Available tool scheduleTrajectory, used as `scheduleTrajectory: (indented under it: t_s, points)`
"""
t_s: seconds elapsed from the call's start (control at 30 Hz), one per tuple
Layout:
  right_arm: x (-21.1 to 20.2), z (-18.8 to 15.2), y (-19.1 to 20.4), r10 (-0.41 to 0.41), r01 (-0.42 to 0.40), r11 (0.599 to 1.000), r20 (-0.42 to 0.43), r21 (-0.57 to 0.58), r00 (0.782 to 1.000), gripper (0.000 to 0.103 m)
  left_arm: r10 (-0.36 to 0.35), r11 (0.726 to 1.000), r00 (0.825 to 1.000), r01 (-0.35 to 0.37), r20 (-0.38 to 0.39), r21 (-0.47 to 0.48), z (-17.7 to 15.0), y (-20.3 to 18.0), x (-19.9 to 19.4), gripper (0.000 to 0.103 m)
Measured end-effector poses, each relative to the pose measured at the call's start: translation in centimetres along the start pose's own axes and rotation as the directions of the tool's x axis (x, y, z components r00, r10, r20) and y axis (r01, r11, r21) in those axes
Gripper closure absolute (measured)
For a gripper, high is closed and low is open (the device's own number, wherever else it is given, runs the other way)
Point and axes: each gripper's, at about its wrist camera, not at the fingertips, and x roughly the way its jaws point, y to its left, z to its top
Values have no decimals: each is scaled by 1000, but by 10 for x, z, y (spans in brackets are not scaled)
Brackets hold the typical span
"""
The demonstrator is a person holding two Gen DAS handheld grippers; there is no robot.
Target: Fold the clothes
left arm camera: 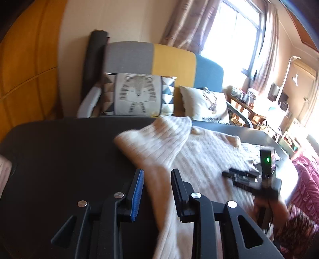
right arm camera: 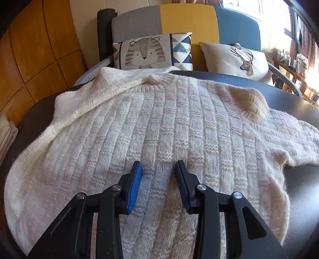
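Observation:
A cream knitted sweater (right arm camera: 159, 123) lies spread over a dark round table (right arm camera: 299, 179). Its left sleeve is folded diagonally across the body in the right wrist view. My right gripper (right arm camera: 159, 169) is open, low over the sweater's lower middle, holding nothing. It also shows in the left wrist view (left arm camera: 239, 177), blurred, over the sweater's right part. My left gripper (left arm camera: 157, 175) is open at the sweater's left edge (left arm camera: 159, 151), with knit fabric passing between its jaws. The raised fabric there is blurred.
A grey, yellow and blue sofa (right arm camera: 187, 18) with a tiger cushion (right arm camera: 147, 51) and a deer cushion (right arm camera: 237, 59) stands behind the table. Wooden panels (right arm camera: 39, 49) are at left. A window with curtains (left arm camera: 235, 29) and a maroon quilt (left arm camera: 307, 179) are at right.

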Motion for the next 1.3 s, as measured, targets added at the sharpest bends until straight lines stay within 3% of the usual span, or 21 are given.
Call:
scheduleTrajectory:
  t_s: [0.13, 0.27, 0.43, 0.57, 0.67, 0.83, 0.93, 1.0, 1.13, 1.17, 1.2, 1.23, 1.3]
  points:
    - [-1, -1, -7, 42, -42, 999, 11, 32, 999, 64, -12, 997, 997, 18, -73, 70, 61, -43, 73, 75]
    - [-1, -1, -15, 88, -90, 993, 22, 72, 996, 64, 19, 994, 991, -5, -134, 106, 102, -98, 142, 73]
    - [-1, -2, -22, 133, -136, 985, 36, 109, 990, 64, 126, 969, 970, -75, -209, 234, 133, -159, 241, 71]
    - [-1, -3, -28, 164, -169, 976, 48, 135, 985, 64, 144, 973, 948, -83, -284, 217, 142, -174, 295, 71]
    - [-1, -3, -32, 189, -196, 968, 59, 157, 980, 64, 132, 978, 938, -71, -320, 194, 146, -178, 318, 70]
    - [-1, -2, -36, 217, -227, 956, 73, 186, 973, 64, 170, 955, 924, -69, -343, 288, 147, -195, 346, 70]
    - [-1, -3, -37, 227, -238, 952, 78, 195, 971, 64, 193, 940, 931, -84, -310, 331, 147, -198, 353, 68]
    - [-1, -3, -39, 234, -246, 948, 82, 202, 969, 64, 195, 946, 934, -99, -298, 307, 145, -194, 354, 62]
    - [-2, -4, -41, 244, -257, 943, 87, 212, 966, 64, 131, 971, 940, -58, -316, 230, 145, -178, 353, 62]
    - [-2, -4, -42, 245, -259, 942, 88, 214, 965, 64, 140, 968, 940, -63, -312, 244, 145, -179, 352, 70]
    - [-2, -4, -42, 247, -261, 941, 90, 215, 965, 64, 155, 962, 940, -73, -305, 264, 145, -180, 351, 88]
    - [-1, -4, -43, 249, -263, 940, 91, 217, 964, 64, 196, 949, 937, -107, -290, 296, 144, -182, 351, 99]
    - [-1, -4, -43, 251, -265, 938, 93, 221, 964, 64, 203, 940, 947, -118, -248, 319, 145, -185, 343, 99]
